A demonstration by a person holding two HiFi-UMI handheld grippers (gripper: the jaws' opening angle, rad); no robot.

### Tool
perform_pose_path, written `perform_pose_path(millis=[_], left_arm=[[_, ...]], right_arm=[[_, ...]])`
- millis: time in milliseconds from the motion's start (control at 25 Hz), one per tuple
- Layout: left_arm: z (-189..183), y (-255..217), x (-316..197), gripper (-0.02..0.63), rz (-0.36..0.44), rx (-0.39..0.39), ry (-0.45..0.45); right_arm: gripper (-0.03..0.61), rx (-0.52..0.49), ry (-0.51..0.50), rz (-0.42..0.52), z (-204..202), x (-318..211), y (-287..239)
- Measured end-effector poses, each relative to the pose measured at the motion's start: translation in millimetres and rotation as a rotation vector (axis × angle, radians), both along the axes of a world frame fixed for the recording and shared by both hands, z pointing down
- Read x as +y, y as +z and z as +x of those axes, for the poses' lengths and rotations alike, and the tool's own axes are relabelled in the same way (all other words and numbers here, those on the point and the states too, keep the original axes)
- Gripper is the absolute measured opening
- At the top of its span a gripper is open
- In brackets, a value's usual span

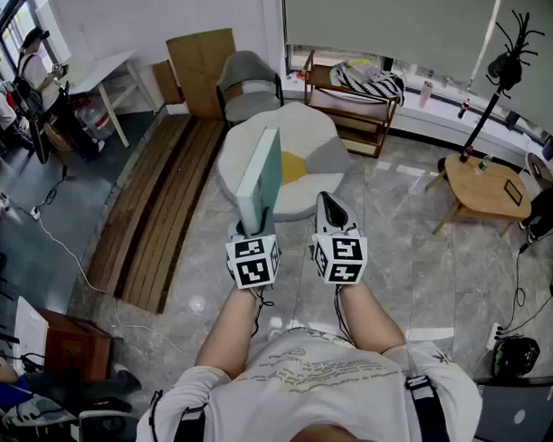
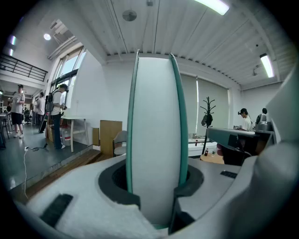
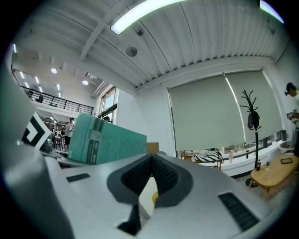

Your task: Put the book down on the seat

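Nearest, the person's two forearms are reaching forward from a pale shirt, each hand carrying a marker cube.

Just beyond the cubes, the left claw is clenching the book by its lower end and holding it upright in the air. The right claw is sitting just beside it with its jaws pressed together at the tips and nothing between them.

The book is showing as a thick block of white pages between two teal covers. In the left gripper view the page edges are facing the camera and filling the gap between the pads. In the right gripper view one cover is showing dark bands and lines of print, too small to read.

The book's bottom edge is disappearing inside the left claw, and in the head view the book is covering that claw's tips. From the head view the book is overlapping the near left part of the seat, a round white cushion on the floor with a yellow centre. Whether book and seat are touching cannot be told.

Farther off, wooden planks are lying on the floor at the left. A grey chair is standing behind the seat, and a wooden shelf is standing by the window.
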State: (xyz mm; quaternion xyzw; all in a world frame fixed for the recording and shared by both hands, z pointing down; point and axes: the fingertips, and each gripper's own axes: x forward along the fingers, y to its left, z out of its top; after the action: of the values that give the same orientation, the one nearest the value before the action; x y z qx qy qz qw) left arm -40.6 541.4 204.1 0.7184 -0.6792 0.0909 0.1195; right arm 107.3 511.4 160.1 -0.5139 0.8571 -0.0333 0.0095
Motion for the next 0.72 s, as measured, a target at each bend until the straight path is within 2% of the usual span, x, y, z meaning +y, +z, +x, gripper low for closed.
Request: perform_pose_path(millis=[360, 560, 720], left_arm=[[-12.2, 1.1, -15.3, 0.158, 0.001, 0.002, 0.008], [-20.0, 0.4, -23.8, 0.158, 0.009, 0.003, 0.014], [-26.3, 1.7, -27.9, 0.158, 0.01, 0.014, 0.035]], right_arm=[[0.026, -0.03, -0.021, -0.041, -16.5, -17.4, 9.5], [0.026, -0.06, -0.023, -0.037, -25.8, -24.1, 7.6], [0.026, -0.044, -0.013, -0.03, -36.5, -25.8, 9.3]])
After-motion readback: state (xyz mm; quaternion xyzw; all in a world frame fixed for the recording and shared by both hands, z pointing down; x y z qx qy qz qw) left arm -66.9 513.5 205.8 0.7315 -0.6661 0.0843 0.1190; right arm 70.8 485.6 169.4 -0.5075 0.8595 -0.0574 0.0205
